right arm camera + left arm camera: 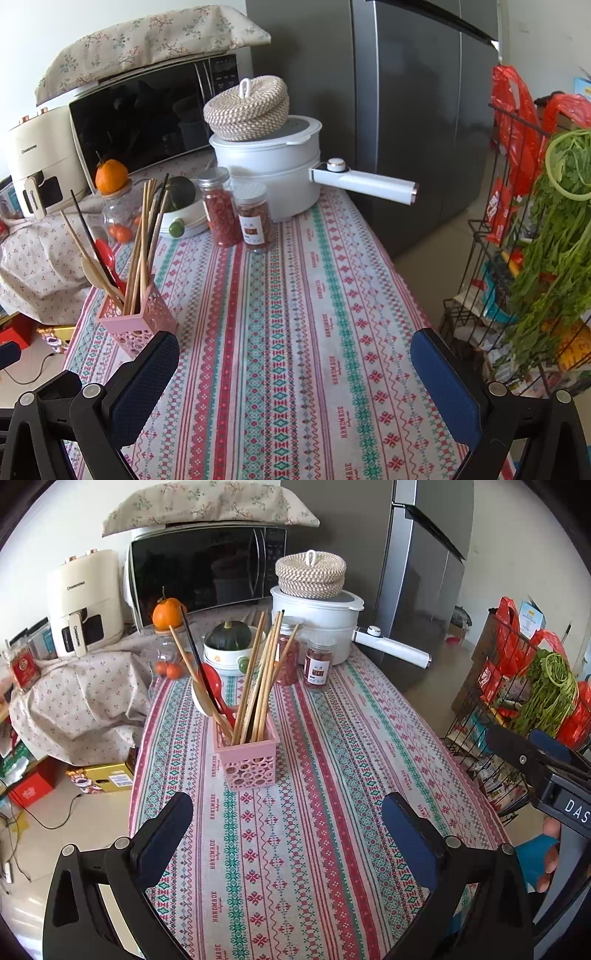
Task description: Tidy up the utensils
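Note:
A pink perforated utensil holder [248, 758] [138, 326] stands on the patterned tablecloth. Several wooden chopsticks [263, 679] [142, 243], a black chopstick [192, 642], a wooden spoon [201, 698] [94, 273] and a red spoon [214, 686] [107, 254] stick out of it. My left gripper [288, 830] hovers open over the cloth, in front of the holder, holding nothing. My right gripper [295, 362] is open and empty too, with the holder just beyond its left finger. In the left wrist view the right gripper's body [554, 775] shows at the right edge, held by a hand [546, 853].
Behind the holder are two spice jars [317, 664] [236, 210], a white electric pot [314, 627] [273, 166] with a long handle [365, 182] and woven lid, a bowl with a squash [229, 642], a glass jar topped by an orange [168, 614], a microwave [199, 572]. A wire rack [517, 258] with greens stands right.

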`<state>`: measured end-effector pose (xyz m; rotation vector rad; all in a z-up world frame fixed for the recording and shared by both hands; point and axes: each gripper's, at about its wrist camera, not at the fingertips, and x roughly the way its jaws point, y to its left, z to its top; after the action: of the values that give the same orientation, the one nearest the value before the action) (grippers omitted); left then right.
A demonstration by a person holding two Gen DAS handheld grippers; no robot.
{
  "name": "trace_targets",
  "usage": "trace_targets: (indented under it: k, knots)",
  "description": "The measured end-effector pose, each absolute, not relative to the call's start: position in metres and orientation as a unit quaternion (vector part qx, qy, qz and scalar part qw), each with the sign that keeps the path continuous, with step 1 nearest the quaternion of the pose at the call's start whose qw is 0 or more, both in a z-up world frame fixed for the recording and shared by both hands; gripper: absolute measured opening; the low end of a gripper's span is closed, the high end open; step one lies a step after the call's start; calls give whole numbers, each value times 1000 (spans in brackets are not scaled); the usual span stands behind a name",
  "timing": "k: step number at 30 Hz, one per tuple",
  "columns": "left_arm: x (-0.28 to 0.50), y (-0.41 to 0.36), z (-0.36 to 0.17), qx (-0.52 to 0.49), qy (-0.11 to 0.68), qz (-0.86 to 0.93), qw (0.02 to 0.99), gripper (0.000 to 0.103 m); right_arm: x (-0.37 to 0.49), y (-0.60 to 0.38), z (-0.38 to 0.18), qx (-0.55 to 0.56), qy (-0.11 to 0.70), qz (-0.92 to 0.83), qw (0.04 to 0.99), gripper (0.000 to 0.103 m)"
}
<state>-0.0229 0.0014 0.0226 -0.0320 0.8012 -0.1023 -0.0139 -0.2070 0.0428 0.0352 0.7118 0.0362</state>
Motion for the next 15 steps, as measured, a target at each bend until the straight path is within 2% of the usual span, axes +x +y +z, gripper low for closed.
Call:
trace_targets:
  k: [15]
  knots:
    - [-24,3,25,-17,390,-45,920,103,-11,-206,38,21,358,19,933,103]
